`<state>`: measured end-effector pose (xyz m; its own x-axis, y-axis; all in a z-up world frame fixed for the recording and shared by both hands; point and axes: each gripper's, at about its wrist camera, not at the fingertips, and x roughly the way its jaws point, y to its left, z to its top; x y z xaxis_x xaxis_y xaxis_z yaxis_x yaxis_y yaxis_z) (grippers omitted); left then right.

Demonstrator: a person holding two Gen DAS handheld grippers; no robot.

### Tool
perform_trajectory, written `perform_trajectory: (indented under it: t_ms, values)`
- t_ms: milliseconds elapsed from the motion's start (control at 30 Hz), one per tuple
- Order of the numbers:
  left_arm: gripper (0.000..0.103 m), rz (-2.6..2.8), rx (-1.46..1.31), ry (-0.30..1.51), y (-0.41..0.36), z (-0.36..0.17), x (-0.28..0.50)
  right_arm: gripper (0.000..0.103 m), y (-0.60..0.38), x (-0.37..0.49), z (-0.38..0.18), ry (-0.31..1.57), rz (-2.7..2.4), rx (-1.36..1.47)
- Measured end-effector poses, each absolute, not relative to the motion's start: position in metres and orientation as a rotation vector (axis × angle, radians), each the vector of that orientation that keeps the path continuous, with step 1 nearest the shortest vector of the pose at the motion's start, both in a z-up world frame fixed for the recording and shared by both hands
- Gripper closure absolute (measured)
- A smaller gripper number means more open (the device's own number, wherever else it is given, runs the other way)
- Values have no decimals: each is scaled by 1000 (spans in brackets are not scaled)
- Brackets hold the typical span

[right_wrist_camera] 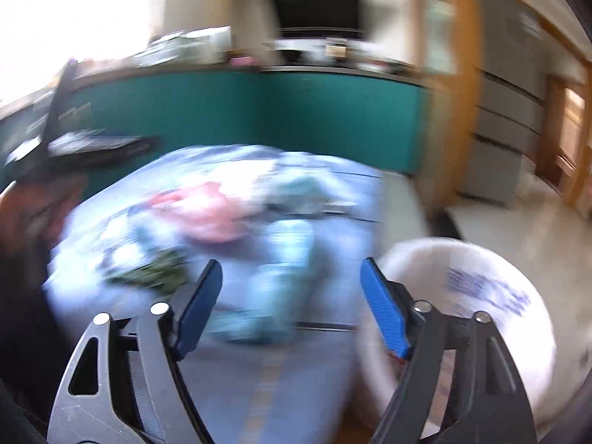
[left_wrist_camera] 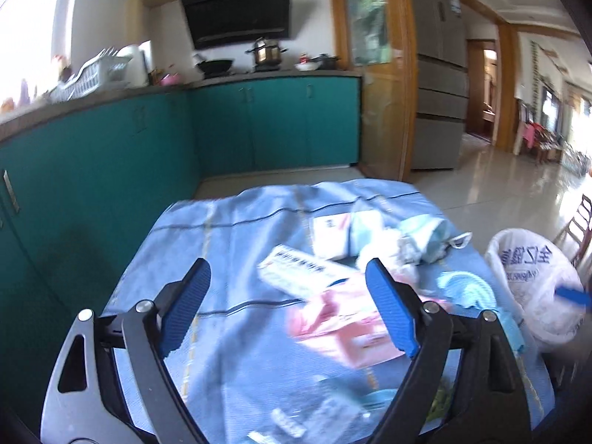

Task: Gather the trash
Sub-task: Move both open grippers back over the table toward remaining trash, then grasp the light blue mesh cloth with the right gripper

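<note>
Trash lies on a table under a blue cloth (left_wrist_camera: 229, 259): a white printed box (left_wrist_camera: 303, 270), a pink package (left_wrist_camera: 344, 329), a white carton (left_wrist_camera: 329, 229), crumpled tissues (left_wrist_camera: 392, 255) and light blue masks (left_wrist_camera: 429, 233). My left gripper (left_wrist_camera: 286, 277) is open and empty above the cloth, in front of the boxes. A white bag-lined bin (left_wrist_camera: 536, 281) stands at the table's right. In the blurred right wrist view my right gripper (right_wrist_camera: 290, 270) is open and empty, between the cloth (right_wrist_camera: 314, 351) and the bin (right_wrist_camera: 481, 296). The pink package (right_wrist_camera: 207, 211) and some green scraps (right_wrist_camera: 151, 273) show there.
Teal kitchen cabinets (left_wrist_camera: 259, 125) run behind and to the left of the table. A grey fridge (left_wrist_camera: 440, 85) and a wooden door frame (left_wrist_camera: 392, 74) stand to the right. A tiled floor (left_wrist_camera: 499, 185) opens toward the right. The other gripper's blue fingertip (left_wrist_camera: 571, 294) shows over the bin.
</note>
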<state>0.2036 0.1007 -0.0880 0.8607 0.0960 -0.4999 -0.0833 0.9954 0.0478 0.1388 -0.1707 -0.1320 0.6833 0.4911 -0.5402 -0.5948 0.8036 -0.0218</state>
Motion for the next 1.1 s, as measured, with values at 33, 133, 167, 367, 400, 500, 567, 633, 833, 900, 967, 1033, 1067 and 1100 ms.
perform_trajectory:
  t_ms: [33, 133, 167, 367, 400, 500, 567, 633, 833, 900, 967, 1033, 1067, 1100]
  values:
    - [17, 100, 8, 535, 107, -88, 203, 26, -160, 136, -135, 557, 658, -225]
    - [17, 124, -33, 556, 123, -89, 204, 26, -132, 138, -142, 617, 724, -276]
    - [17, 136, -38, 558, 126, -88, 205, 26, -122, 141, -146, 647, 735, -290]
    - [17, 170, -60, 590, 140, -89, 206, 26, -74, 157, -170, 783, 761, -336]
    - [17, 172, -61, 595, 141, -90, 207, 31, -69, 160, -172, 796, 770, -336]
    - [17, 166, -62, 609, 146, -90, 205, 54, -59, 165, -175, 817, 782, -319]
    - [16, 135, -66, 613, 148, -90, 203, 69, -56, 169, -174, 825, 786, -311]
    - [15, 71, -73, 624, 149, -89, 200, 73, -54, 176, -169, 835, 786, -303]
    - [13, 3, -14, 673, 142, -100, 199, 74, -53, 200, -160, 810, 723, -349]
    - [13, 14, -3, 691, 142, -104, 202, 74, -64, 208, -166, 802, 693, -268]
    - [13, 25, -4, 702, 143, -108, 203, 73, -73, 210, -166, 810, 708, -189]
    - [13, 39, 13, 706, 140, -110, 203, 64, -80, 204, -156, 747, 732, -147]
    - [13, 40, 20, 705, 140, -111, 202, 58, -80, 200, -152, 721, 725, -165]
    - [13, 37, 23, 705, 139, -111, 202, 49, -79, 195, -149, 690, 710, -196]
